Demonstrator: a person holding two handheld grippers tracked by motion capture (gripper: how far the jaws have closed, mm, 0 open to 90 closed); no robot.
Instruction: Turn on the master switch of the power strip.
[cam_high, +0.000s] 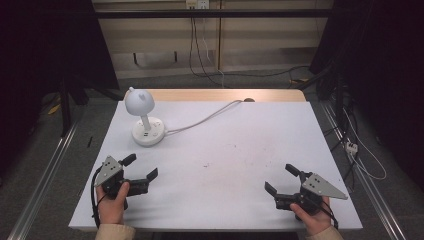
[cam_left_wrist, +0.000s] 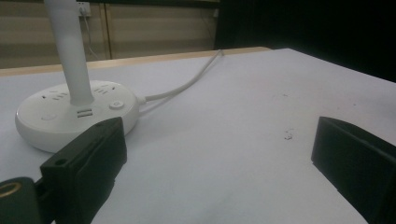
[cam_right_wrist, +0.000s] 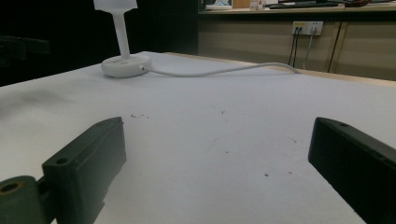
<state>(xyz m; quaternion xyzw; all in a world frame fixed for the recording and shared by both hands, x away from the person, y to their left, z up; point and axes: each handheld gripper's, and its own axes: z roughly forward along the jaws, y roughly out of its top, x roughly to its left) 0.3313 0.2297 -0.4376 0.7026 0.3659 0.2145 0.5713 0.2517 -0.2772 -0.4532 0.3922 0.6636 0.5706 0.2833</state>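
Both idle at the near table (cam_high: 220, 200) edge: left gripper (cam_high: 141, 167) and right gripper (cam_high: 283, 178) jaws spread wide, nothing between them, looks like a ready pose; white desk lamp (cam_high: 144, 117) with socket base sits just beyond the left jaws, cord (cam_high: 205, 118) trailing off back.

A white-topped table (cam_high: 300, 130) with a wooden far edge stands on a grey floor (cam_high: 165, 80) before a beige wall (cam_high: 260, 35) with an outlet (cam_high: 196, 4), darkness at both sides.
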